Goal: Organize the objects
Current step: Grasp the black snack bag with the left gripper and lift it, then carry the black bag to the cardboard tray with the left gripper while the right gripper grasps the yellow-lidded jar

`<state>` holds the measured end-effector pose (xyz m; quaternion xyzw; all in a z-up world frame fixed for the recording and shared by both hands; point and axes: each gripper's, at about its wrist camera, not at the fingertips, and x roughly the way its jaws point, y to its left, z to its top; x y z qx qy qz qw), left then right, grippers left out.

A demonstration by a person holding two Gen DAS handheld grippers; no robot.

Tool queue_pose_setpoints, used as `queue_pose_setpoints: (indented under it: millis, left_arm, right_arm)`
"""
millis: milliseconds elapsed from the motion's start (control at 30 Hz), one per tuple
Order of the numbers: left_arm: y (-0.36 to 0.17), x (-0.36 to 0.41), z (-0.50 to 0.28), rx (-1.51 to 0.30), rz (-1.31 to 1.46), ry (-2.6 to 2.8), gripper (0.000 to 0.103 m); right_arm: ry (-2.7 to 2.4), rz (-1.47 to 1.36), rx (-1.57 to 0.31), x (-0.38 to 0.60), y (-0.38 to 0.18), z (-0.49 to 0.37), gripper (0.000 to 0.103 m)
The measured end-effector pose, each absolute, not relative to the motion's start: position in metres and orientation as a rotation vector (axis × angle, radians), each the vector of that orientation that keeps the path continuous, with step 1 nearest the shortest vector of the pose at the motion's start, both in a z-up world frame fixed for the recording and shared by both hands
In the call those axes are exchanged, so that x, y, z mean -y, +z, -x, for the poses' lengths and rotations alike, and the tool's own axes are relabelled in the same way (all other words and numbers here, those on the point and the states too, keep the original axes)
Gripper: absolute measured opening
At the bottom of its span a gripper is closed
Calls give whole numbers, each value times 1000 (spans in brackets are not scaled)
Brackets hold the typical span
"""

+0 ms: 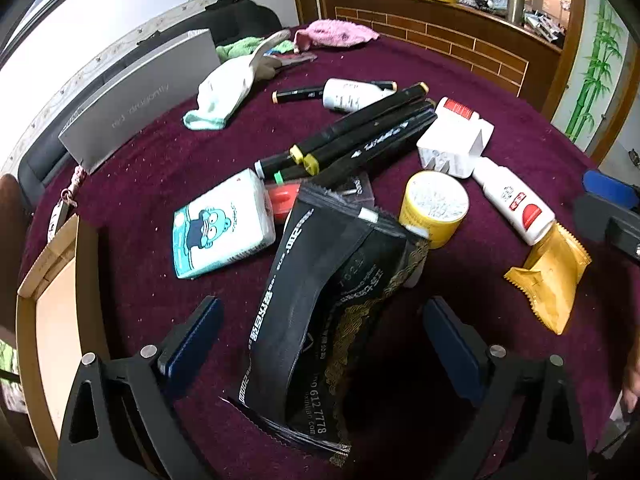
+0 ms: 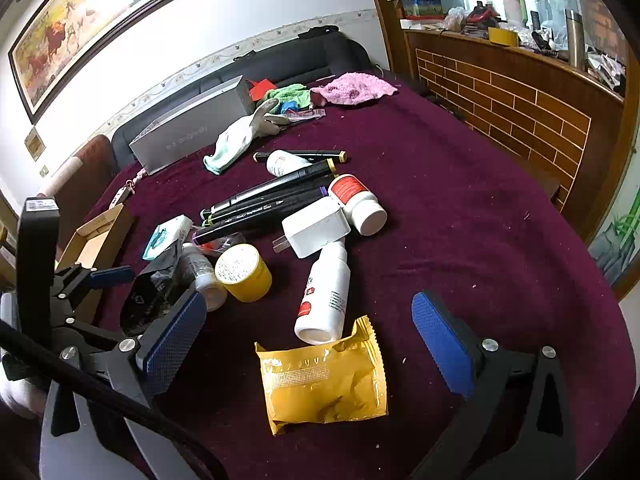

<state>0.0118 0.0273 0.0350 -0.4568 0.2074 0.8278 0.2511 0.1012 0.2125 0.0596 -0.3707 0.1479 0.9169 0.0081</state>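
Observation:
My left gripper [image 1: 322,330] is open, its blue pads either side of a black foil pouch [image 1: 316,312] that stands tilted on the purple cloth; whether the pads touch it I cannot tell. It also shows in the right wrist view [image 2: 156,288]. My right gripper [image 2: 308,332] is open above a yellow snack packet [image 2: 324,380] and the base of a white bottle [image 2: 324,296]. A yellow jar [image 1: 434,208], a tissue pack [image 1: 218,224], black markers [image 1: 360,136], a white plug adapter [image 1: 456,140] and a red-capped bottle [image 2: 358,204] lie clustered mid-table.
A cardboard box [image 1: 52,316] sits at the left table edge. A grey box [image 1: 136,96], a white glove [image 1: 228,88], green cloth [image 2: 288,94] and pink cloth [image 1: 336,34] lie at the back. A brick-patterned wooden counter [image 2: 520,112] stands to the right.

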Motion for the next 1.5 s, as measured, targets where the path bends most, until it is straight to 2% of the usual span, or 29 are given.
queue_pose_setpoints:
  millis: [67,100,133,333,367,433,533,1133,1267,1367,1467,1500]
  left_arm:
    - [32,-28,-11,-569,1272,2245,77]
    - [31,-28,-9,-563,1299,2242,65]
    - [29,-28,-8,-552,1317,2241,61]
    - [28,-21,-7,-472,1351,2260,61]
    - [27,-20,-8,-478,1355,2269,59]
    - [25,-20,-9,-492,1367,2290,47]
    - [27,-16,-13,-465,1372,2336,40]
    - [100,50,-66,-276,1233,2544,39]
    - [115,73,-78,-217,1197,2581,39]
    - [121,88,-86,-171,1170,2599,39]
    - [124,98,-93,-149,1154,2607,39]
    - [124,101,-94,-140,1152,2603,39]
  right_arm:
    - [2864,1176,-455,-212,58,-100,103]
    - [2864,1185,-449,-212,58,-100,103]
    - [2863,1194,-441,-212,57,-99,103]
    - [2860,1224,-374,-212,58,-99,103]
    - [2858,1231,-362,-212,57,-98,103]
    - [2858,1242,-347,-210,57,-97,103]
    - [2867,1251,-336,-205,58,-96,103]
    - [2940,1318,-194,-167,74,-82,103]
    - [2957,1321,-107,-152,75,-70,103]
    - [2950,1334,-21,-138,68,-59,99]
    - [2901,1345,99,-126,56,-47,87]
    - [2885,1358,114,-124,53,-43,78]
